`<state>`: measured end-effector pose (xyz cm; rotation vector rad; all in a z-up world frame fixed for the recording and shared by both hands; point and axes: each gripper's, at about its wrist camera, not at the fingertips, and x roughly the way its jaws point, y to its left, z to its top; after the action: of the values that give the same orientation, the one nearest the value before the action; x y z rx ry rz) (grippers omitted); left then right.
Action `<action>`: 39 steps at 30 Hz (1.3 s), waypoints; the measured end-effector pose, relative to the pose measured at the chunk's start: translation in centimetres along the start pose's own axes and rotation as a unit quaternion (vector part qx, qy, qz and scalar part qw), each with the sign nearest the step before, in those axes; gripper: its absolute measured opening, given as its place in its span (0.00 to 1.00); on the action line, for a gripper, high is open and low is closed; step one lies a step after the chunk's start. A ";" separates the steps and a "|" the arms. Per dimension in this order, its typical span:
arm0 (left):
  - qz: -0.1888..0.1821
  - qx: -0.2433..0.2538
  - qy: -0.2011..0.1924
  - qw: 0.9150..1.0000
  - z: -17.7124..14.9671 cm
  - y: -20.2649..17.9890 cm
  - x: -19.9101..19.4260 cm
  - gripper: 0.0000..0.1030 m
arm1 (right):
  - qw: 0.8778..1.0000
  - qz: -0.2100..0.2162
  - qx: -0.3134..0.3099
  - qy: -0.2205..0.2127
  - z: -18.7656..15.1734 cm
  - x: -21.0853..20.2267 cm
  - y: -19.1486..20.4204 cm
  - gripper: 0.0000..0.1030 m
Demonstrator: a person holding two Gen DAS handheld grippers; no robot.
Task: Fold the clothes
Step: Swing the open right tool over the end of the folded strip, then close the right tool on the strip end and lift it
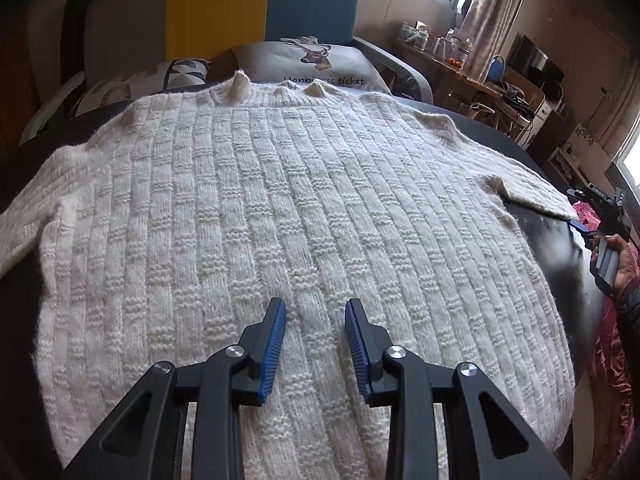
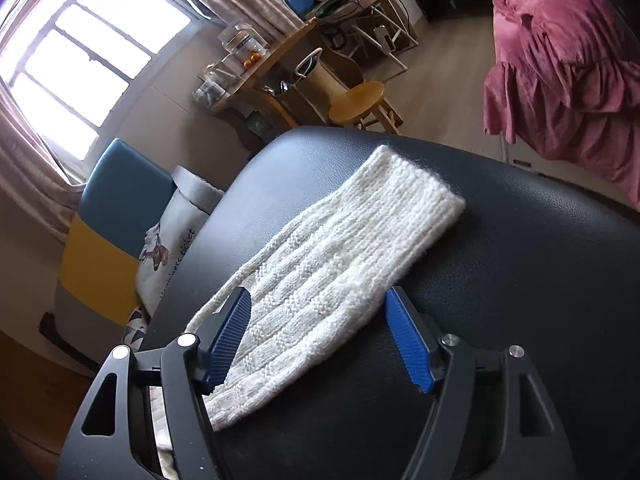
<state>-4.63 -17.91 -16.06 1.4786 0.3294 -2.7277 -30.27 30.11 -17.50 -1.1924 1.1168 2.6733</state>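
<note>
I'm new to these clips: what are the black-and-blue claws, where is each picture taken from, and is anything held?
No robot here: a person holds a hand-operated gripper in each hand, each with two blue-padded fingers and a fisheye camera looking along them. One picture looks past the left gripper, the other past the right gripper. A cream knitted sweater lies spread flat on a black padded surface, with pillows beyond it. The left gripper hovers open over the sweater's body and grips nothing. The right gripper's fingers stand apart on either side of the sweater's sleeve, not pinching it. In the left view, the right gripper and the hand holding it show at the edge.
</note>
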 end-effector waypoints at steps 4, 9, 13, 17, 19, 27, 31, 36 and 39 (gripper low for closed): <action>0.001 0.005 0.002 1.000 0.0 0.0 0.0 0.30 | 1.000 -0.021 -0.007 -0.006 -0.3 0.4 -0.3 0.44; 0.001 0.002 0.002 1.000 0.0 0.0 0.1 0.30 | 0.999 -0.037 -0.003 -0.009 -0.4 0.5 -1.1 0.17; 0.003 0.003 0.002 1.000 -0.1 0.0 0.1 0.30 | 1.000 -0.029 0.001 0.001 -0.2 0.6 -1.7 0.17; 0.003 0.001 0.002 1.000 -0.1 0.0 0.2 0.30 | 0.999 -0.023 0.025 0.023 0.2 0.7 -2.0 0.18; 0.003 0.000 0.003 1.000 -0.2 0.0 0.2 0.31 | 0.998 -0.014 0.042 0.034 0.7 0.9 -2.4 0.18; -0.002 0.002 0.007 1.000 -0.2 0.1 0.0 0.30 | 0.996 0.033 0.085 0.013 0.6 0.6 -4.1 0.18; -0.002 0.001 0.008 1.000 -0.2 0.1 0.0 0.30 | 0.997 0.003 0.072 -0.006 0.7 0.3 -3.5 0.06; -0.006 -0.002 0.009 1.000 0.0 0.3 0.0 0.30 | 0.999 0.027 0.033 -0.021 1.1 -0.3 -1.0 0.00; -0.010 -0.006 0.009 1.000 0.0 0.4 -0.1 0.31 | 0.999 0.043 0.015 -0.026 1.6 -0.8 0.3 0.00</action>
<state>-4.54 -18.34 -16.03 1.5068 0.3605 -2.7239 -30.81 31.13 -16.02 -1.0868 1.2242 2.7218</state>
